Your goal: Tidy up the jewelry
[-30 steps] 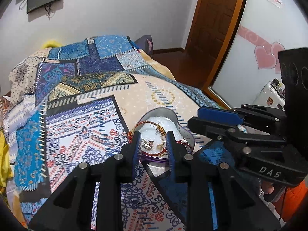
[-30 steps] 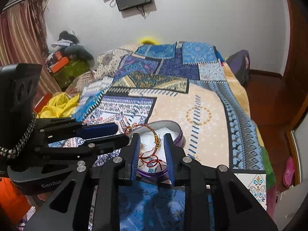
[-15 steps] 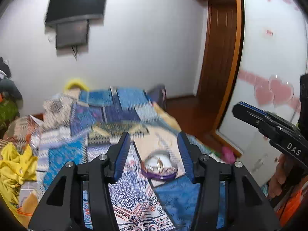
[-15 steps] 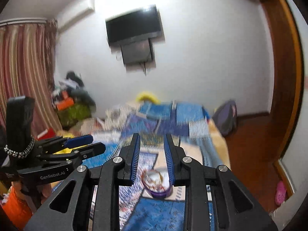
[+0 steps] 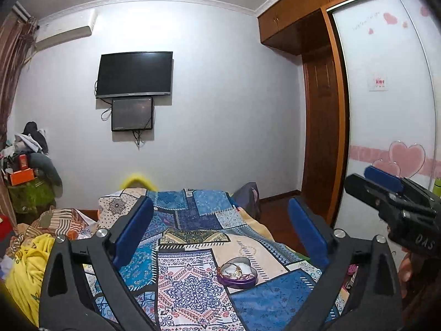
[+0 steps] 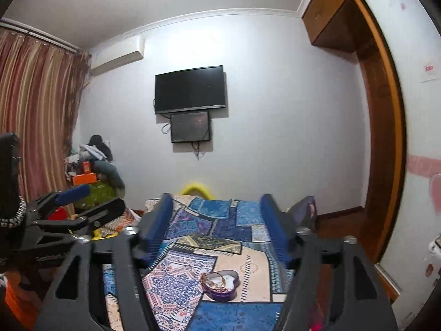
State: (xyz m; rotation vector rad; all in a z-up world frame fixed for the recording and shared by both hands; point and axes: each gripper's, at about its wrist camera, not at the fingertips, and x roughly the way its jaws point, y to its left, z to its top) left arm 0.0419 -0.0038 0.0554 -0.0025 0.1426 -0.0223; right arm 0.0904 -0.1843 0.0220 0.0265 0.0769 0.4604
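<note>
Both wrist cameras look level down the patchwork bed [image 5: 193,251] from high above its near end, well back, facing the far wall with the wall TV [image 5: 134,74]. The left view sits further left, catching the wardrobe door [image 5: 386,115] at frame right; the right view shows curtains [image 6: 33,115] at frame left. Both share the heart-shaped jewelry tin [image 6: 220,285] low in centre.

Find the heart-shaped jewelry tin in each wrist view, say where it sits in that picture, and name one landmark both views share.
Left wrist view: the heart-shaped tin lies low, just right of centre, on the patchwork bedspread.
Right wrist view: the tin lies low at centre, between the open fingers.
Shared landmark: the wall television.
</note>
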